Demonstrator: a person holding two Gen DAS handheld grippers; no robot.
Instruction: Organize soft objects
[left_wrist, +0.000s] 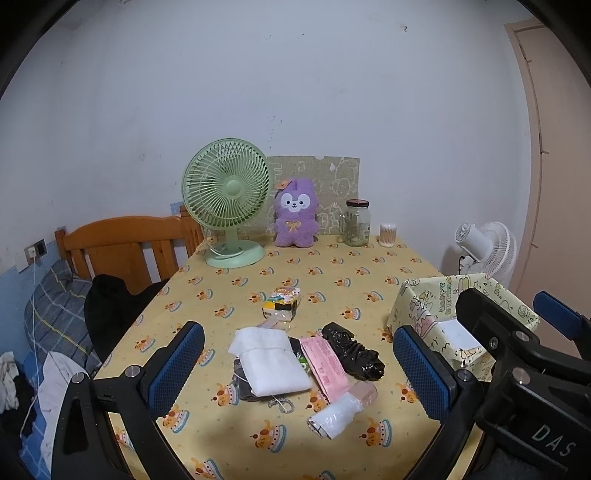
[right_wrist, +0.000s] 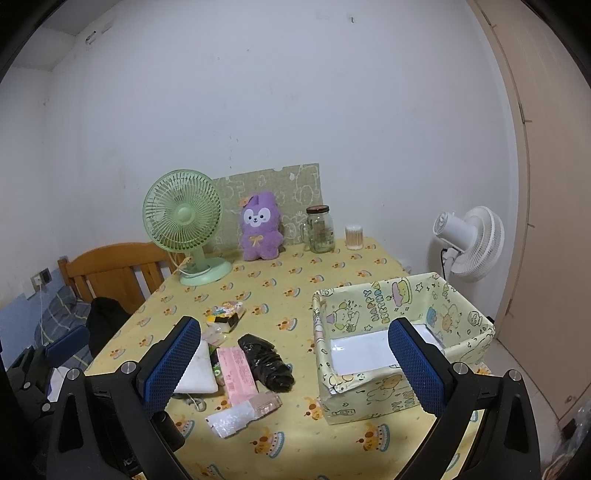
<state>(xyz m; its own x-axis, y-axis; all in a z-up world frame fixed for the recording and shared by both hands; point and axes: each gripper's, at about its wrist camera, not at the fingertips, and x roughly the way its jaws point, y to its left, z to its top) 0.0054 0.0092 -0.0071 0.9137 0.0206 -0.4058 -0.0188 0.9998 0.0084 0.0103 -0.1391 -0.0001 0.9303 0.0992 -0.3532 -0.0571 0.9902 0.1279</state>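
Observation:
A pile of soft items lies mid-table: a folded white cloth (left_wrist: 271, 360) (right_wrist: 199, 371), a pink packet (left_wrist: 325, 365) (right_wrist: 236, 373), a crumpled black plastic bag (left_wrist: 352, 349) (right_wrist: 266, 360), a white roll with a pink cap (left_wrist: 341, 408) (right_wrist: 243, 411) and a colourful sponge pack (left_wrist: 282, 301) (right_wrist: 225, 314). A purple plush (left_wrist: 295, 214) (right_wrist: 260, 227) stands at the back. A paper-wrapped box (right_wrist: 402, 343) (left_wrist: 461, 317) sits on the right. My left gripper (left_wrist: 299, 369) hovers open over the pile. My right gripper (right_wrist: 295, 365) is open between pile and box, nothing held.
A green desk fan (left_wrist: 227, 201) (right_wrist: 184, 225), a glass jar (left_wrist: 356, 223) (right_wrist: 320, 229) and a cotton swab tub (left_wrist: 388, 235) (right_wrist: 354, 237) line the table's back edge. A wooden bed frame (left_wrist: 125, 247) and bedding lie left. A white floor fan (right_wrist: 471, 243) stands right.

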